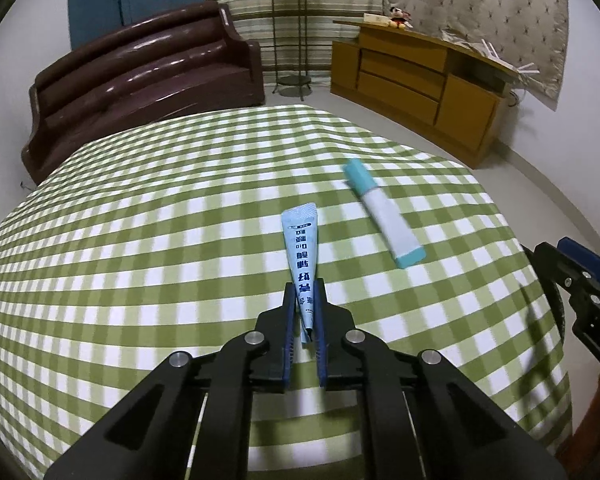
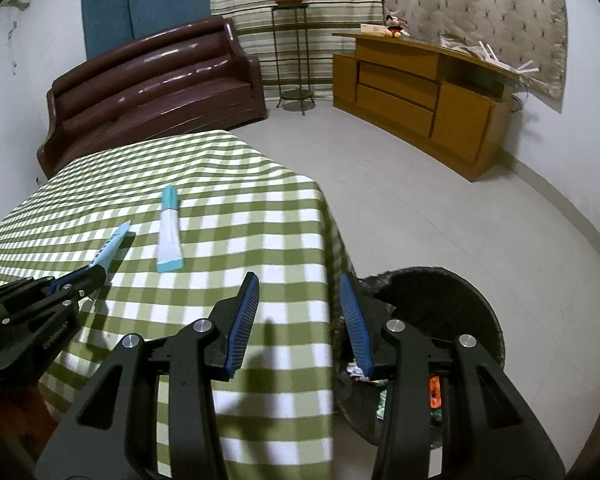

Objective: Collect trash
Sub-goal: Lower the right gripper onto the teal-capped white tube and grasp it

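My left gripper (image 1: 305, 292) is shut on a light blue sachet with dark print (image 1: 301, 248), held just above the green checked tablecloth (image 1: 140, 240); it also shows in the right wrist view (image 2: 96, 270) with the sachet (image 2: 112, 242) sticking out. A white tube with a teal cap (image 1: 384, 212) lies on the cloth to its right, also seen in the right wrist view (image 2: 169, 232). My right gripper (image 2: 298, 296) is open and empty over the table's right edge, beside a black-lined trash bin (image 2: 440, 304) on the floor with scraps inside.
A brown sofa (image 1: 140, 80) stands behind the table. A wooden cabinet (image 1: 420, 80) lines the right wall, and a plant stand (image 1: 292, 40) sits between them. Pale tiled floor (image 2: 440, 200) lies right of the table.
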